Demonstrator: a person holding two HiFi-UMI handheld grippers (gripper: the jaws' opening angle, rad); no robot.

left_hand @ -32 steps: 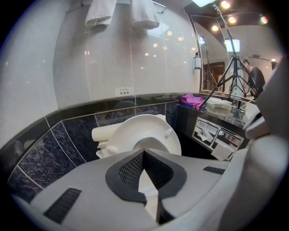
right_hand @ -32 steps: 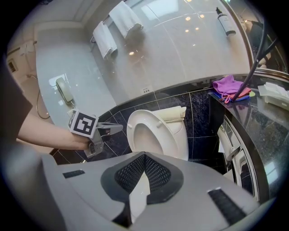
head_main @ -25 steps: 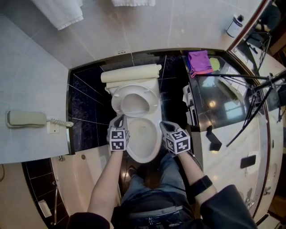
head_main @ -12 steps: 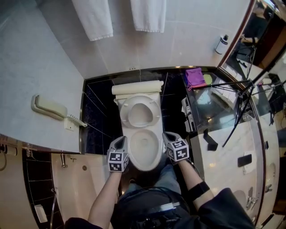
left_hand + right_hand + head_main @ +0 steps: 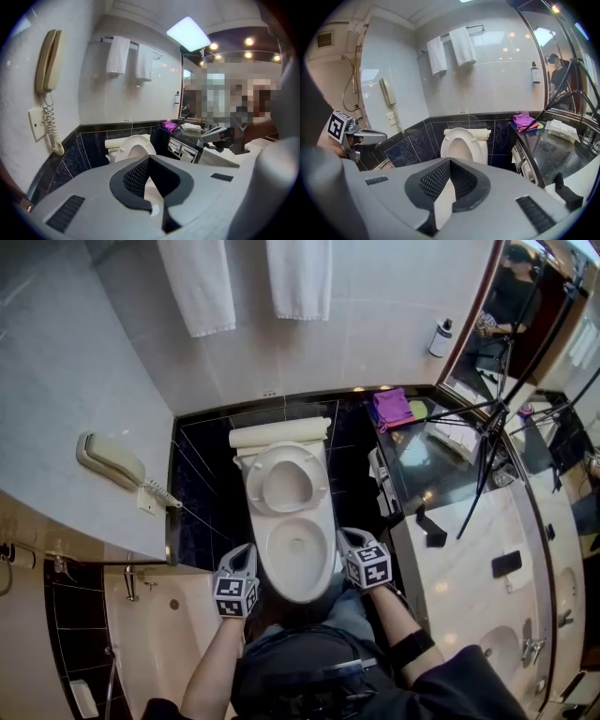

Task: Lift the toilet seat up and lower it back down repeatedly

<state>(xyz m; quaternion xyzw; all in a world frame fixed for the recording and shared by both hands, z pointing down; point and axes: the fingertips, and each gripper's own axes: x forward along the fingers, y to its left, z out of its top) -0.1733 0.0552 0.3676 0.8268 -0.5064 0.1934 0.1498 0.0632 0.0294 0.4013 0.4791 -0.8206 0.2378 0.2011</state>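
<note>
Toilet seat [image 5: 281, 479], is it up or down right now?

— Up. It stands on its edge and leans back toward the wall. The bowl [image 5: 268, 554] under it is open.

Where are the two grabbers?

— The left gripper [image 5: 247, 551] is just beside the front of the bowl on one side. The right gripper [image 5: 345, 536] is just beside it on the other side. They are both apart from the seat.

Are they holding anything?

— No. The left one's jaws are pressed together with nothing between them. The right one's jaws are pressed together too, and they are empty. You only see white toilet past the tips.

So what part of the job is this?

— I think the lift is done. The seat is as far up as it goes. Now it is time to bring it down.

What does that need?

— A gripper has to reach forward to the top of the seat. Then it must tip the seat toward the person. After that it should go down slowly, so it does not bang on the bowl.
</note>
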